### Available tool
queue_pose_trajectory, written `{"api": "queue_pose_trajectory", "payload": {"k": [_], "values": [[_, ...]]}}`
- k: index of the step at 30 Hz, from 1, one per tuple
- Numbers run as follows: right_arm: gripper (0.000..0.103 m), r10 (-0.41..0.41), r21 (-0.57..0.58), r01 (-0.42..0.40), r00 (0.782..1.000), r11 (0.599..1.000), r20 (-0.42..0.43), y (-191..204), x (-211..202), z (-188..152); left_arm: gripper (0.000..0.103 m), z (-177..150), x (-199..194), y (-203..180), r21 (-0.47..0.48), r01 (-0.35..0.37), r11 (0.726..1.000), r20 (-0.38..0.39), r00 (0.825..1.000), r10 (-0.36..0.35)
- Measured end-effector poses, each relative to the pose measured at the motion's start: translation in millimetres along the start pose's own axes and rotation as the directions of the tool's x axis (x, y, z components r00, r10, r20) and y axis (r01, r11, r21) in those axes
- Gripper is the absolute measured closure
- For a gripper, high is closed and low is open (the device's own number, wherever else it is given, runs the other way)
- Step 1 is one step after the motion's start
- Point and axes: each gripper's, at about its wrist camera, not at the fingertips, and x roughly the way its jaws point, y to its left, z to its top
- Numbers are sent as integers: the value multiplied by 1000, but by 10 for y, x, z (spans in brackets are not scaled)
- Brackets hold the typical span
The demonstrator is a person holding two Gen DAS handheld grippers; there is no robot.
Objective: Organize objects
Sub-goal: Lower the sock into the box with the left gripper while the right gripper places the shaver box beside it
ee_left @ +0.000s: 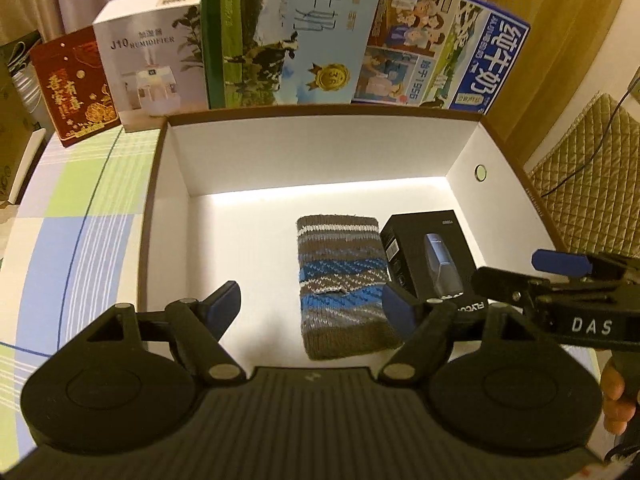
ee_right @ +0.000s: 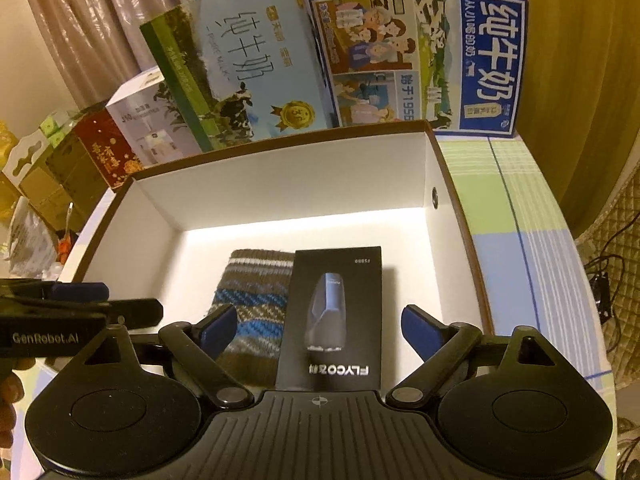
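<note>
Open white cardboard box (ee_left: 224, 216), brown-edged: holds striped knitted pouch (ee_left: 344, 284), with black rectangular shaver carton (ee_left: 430, 256) touching at its 3 o'clock. Left claw (ee_left: 312, 300) and right claw (ee_right: 320, 326): wide, empty. Placement apparently done; remainder unclear.

pouch (ee_left: 343, 280): showing rough knit wool | box (ee_left: 312, 152): showing smooth matt card | carton (ee_right: 334, 312): showing matt black card

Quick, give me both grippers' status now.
Left gripper: open, holding nothing, above the knitted pouch.
Right gripper: open, holding nothing, over the black Flyco box.
</note>
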Motion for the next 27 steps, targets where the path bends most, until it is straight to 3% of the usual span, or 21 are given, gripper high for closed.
{"api": "queue_pose_trajectory", "payload": {"k": [11,27], "values": [[13,15,-6,-14,999,1000,37,58,-418,-181,28,-200,-442,-53,-23,7,1000,56,998,-6],[13,44,-7,-44,995,999,91,120,-1119,-609,27,-764,-1116,-176,-60,2,998,100,995,4]]}}
